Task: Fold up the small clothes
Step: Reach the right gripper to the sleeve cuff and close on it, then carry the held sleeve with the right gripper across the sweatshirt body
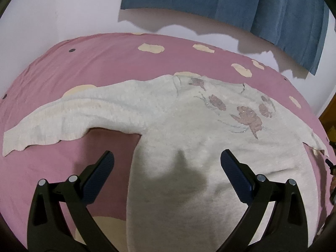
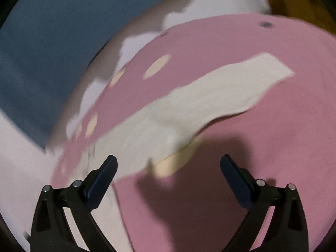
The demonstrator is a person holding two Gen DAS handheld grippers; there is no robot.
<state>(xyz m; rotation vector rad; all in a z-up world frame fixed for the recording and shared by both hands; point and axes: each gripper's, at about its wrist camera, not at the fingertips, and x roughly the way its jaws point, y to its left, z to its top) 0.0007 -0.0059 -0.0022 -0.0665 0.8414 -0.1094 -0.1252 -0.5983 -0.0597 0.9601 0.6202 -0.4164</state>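
Sweater: we saw a cream knitted sweater with pink flowers point(image 1: 189, 130) lying flat on the pink bedsheet with cream spots point(image 1: 84, 67).
Sleeve: one long sleeve point(image 2: 210, 96) stretched out sideways.
Left gripper point(image 1: 167, 161): our jaws were spread wide above the sweater, holding nothing.
Right gripper point(image 2: 168, 163): our jaws were spread wide near the sleeve, holding nothing.
Behind: a blue curtain point(image 1: 231, 6) hung on the wall.

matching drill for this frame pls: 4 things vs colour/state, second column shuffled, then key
1 sweater
2 bedsheet
3 curtain
4 left gripper

A blue, hanging behind the bed
B cream, spread flat with sleeves out
C open, nothing held
D pink with cream patches

Pairs: 1-B, 2-D, 3-A, 4-C
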